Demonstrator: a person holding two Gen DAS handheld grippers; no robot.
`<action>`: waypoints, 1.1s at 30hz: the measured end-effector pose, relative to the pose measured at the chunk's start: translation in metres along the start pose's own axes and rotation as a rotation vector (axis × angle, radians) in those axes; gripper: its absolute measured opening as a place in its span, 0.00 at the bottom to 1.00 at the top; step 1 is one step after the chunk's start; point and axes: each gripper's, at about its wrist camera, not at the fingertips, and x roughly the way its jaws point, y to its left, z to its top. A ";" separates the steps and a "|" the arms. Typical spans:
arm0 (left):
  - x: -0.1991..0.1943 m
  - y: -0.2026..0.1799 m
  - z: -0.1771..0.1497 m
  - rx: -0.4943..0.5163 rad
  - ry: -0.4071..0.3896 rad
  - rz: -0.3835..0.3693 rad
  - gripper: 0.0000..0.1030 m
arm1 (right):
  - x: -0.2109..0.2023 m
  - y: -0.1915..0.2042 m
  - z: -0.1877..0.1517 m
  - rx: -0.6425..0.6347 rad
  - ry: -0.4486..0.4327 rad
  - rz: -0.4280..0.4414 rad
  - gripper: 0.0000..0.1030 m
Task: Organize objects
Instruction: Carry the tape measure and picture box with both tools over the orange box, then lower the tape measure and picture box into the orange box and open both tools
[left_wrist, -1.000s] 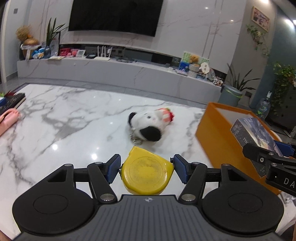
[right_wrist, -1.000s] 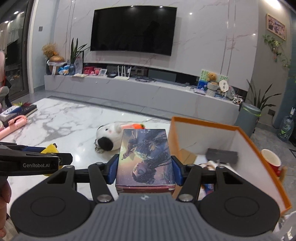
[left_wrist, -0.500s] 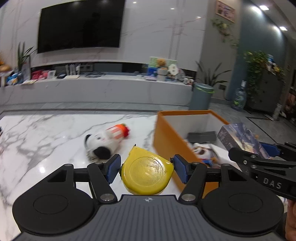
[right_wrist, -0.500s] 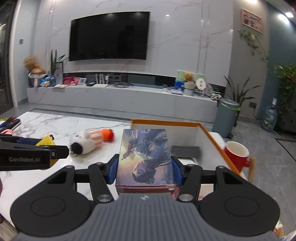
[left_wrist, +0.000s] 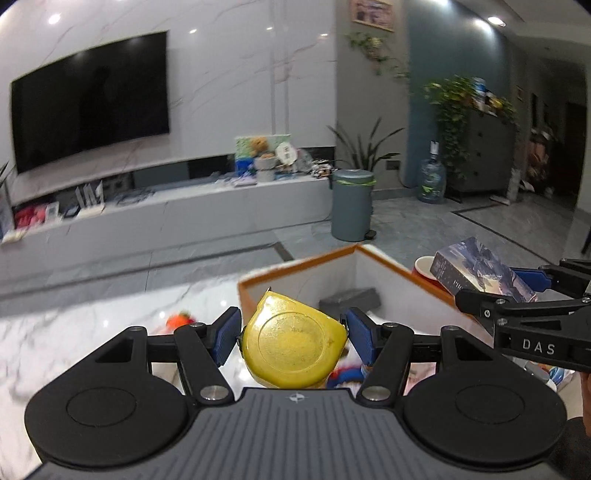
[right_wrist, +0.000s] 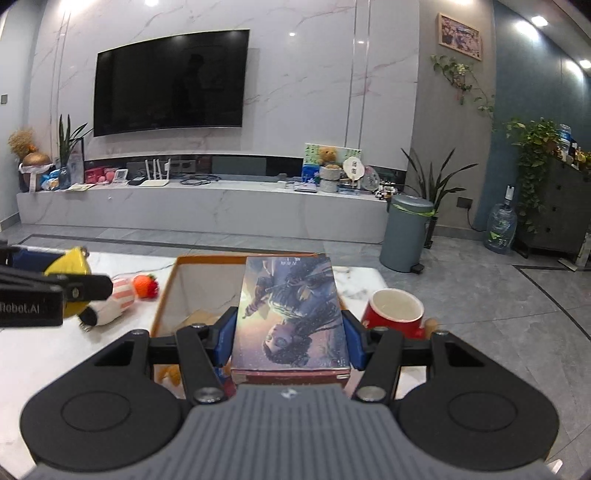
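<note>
My left gripper (left_wrist: 293, 332) is shut on a yellow tape measure (left_wrist: 293, 341) and holds it over the near left corner of the orange box (left_wrist: 295, 264). My right gripper (right_wrist: 290, 330) is shut on a book with a painted cover (right_wrist: 291, 314) and holds it above the same orange box (right_wrist: 168, 291). The book also shows at the right of the left wrist view (left_wrist: 476, 271). The tape measure also shows at the left of the right wrist view (right_wrist: 72, 260). A dark grey item (left_wrist: 349, 297) lies inside the box.
A white plush toy with an orange end (right_wrist: 122, 293) lies on the marble table (right_wrist: 44, 354) left of the box. A red mug (right_wrist: 395, 308) stands right of the box. A grey bin (right_wrist: 408, 230) stands on the floor beyond.
Both grippers have swung to the right and moved over the orange box with their loads. The plush toy has slid to the left of the views.
</note>
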 end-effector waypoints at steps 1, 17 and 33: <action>0.004 -0.004 0.005 0.020 0.001 -0.008 0.70 | 0.002 -0.003 0.002 0.000 -0.003 -0.002 0.58; 0.082 -0.076 -0.011 0.184 0.206 -0.217 0.70 | 0.055 -0.044 0.039 -0.019 0.082 0.085 0.58; 0.110 -0.099 -0.038 0.242 0.328 -0.267 0.70 | 0.171 -0.017 0.049 -0.176 0.374 0.401 0.58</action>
